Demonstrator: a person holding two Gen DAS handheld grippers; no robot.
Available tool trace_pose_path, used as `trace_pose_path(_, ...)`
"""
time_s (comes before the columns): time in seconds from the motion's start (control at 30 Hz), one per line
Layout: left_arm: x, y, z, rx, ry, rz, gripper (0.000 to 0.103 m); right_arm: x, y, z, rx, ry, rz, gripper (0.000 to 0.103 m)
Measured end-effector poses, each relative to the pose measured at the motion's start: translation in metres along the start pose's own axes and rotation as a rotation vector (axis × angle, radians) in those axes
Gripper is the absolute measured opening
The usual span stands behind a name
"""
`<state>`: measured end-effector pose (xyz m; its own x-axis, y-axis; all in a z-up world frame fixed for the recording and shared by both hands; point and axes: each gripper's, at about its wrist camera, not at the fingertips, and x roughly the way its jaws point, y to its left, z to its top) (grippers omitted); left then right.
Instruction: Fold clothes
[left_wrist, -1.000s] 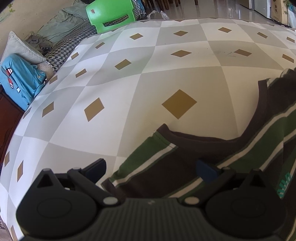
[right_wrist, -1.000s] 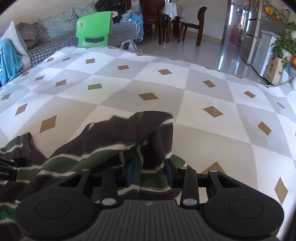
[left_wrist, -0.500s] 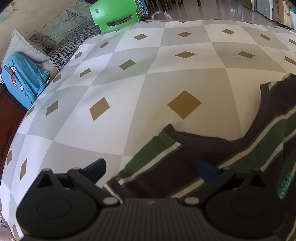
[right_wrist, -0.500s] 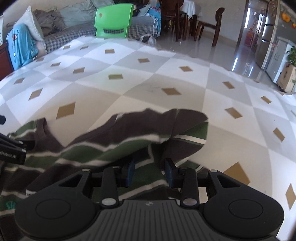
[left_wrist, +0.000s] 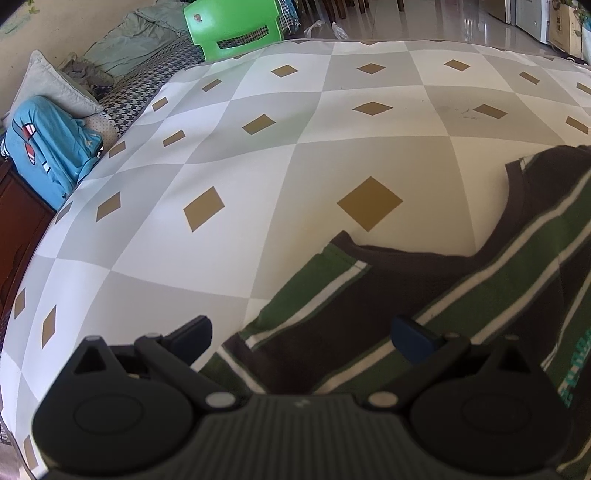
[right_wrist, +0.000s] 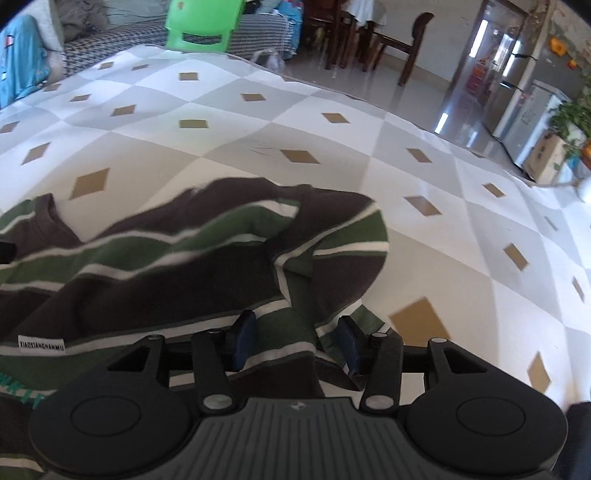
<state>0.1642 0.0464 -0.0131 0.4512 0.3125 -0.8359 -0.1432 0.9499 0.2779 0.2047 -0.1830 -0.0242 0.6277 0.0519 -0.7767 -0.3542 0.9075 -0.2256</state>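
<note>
Early stage of folding. The shirt (right_wrist: 192, 258) lies rumpled on the bench (left_wrist: 258, 184), one sleeve flopped inward. My right gripper (right_wrist: 295, 339) has just been opening, fabric loose between its jaws; my left gripper (left_wrist: 301, 336) stands wide over the shoulder. Folds remain.

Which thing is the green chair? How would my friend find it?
Start at the big checked cloth with gold diamonds, where the striped shirt lies. Look past its far edge, by the sofa. The chair is the only bright green plastic thing there, with a slot in its back.
</note>
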Motion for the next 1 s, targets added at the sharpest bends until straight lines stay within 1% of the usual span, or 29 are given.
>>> trace_pose_path(0.2,-0.007,0.002,-0.003,0.001,-0.016,0.002,0.103,-0.008,-0.020,-0.012,0.018,0.051,-0.107,0.046)
trace_pose_path(0.33,-0.011,0.002,-0.005,0.002,-0.022,-0.006,0.103,-0.014,-0.041,-0.022,0.091,0.090,-0.135,0.046)
trace_pose_path(0.47,-0.015,-0.001,-0.005,0.015,-0.030,-0.020,0.103,-0.021,-0.061,-0.030,0.204,0.138,-0.128,0.046)
trace_pose_path(0.57,-0.016,0.002,-0.001,0.004,-0.036,-0.013,0.103,-0.029,-0.062,-0.036,0.185,0.176,-0.095,0.048)
trace_pose_path(0.63,-0.017,0.009,0.004,-0.021,-0.045,-0.003,0.103,-0.034,-0.062,-0.040,0.167,0.201,-0.072,0.049)
trace_pose_path(0.7,-0.017,0.018,0.009,-0.054,-0.042,-0.009,0.103,-0.039,-0.062,-0.044,0.152,0.214,-0.068,0.049)
trace_pose_path(0.8,-0.017,0.025,0.009,-0.080,-0.039,-0.020,0.103,-0.048,-0.064,-0.047,0.142,0.193,-0.058,0.048)
trace_pose_path(0.9,-0.018,0.019,0.003,-0.043,-0.037,-0.021,0.103,-0.059,-0.066,-0.050,0.133,0.169,-0.060,0.048)
trace_pose_path(1.0,-0.023,0.009,-0.004,-0.002,-0.045,-0.030,0.103,-0.072,-0.069,-0.052,0.160,0.139,-0.018,0.048)
